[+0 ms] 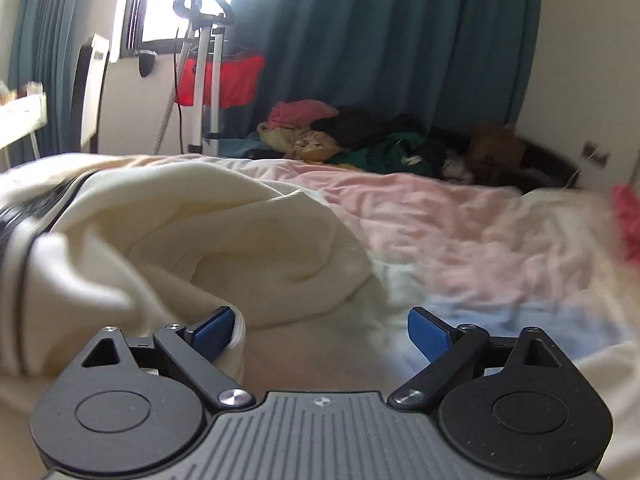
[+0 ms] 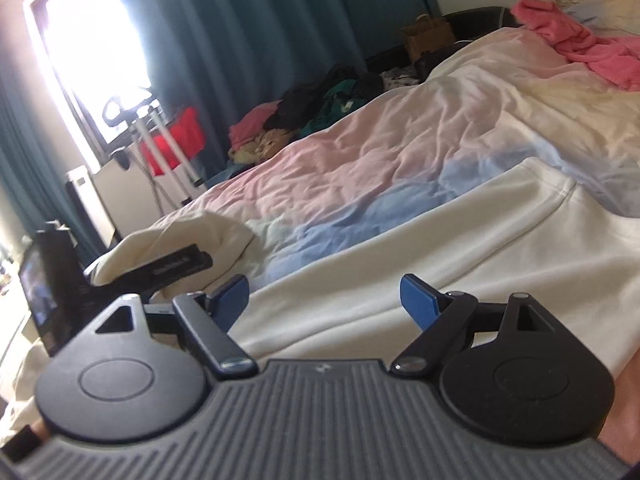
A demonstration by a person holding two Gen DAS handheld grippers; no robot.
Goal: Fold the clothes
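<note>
Left wrist: cream garment [image 1: 224, 240] touching left pad, jaws spread.

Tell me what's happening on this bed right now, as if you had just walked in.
A person is working on a cream garment spread over the pastel bedcover with two handheld grippers. The left gripper and the right gripper both have their jaws open and hold nothing. In the left wrist view the cloth bunches against one finger. The garment is rumpled at one end, not neatly folded. A pile of clothes waits beyond the bed.
</note>
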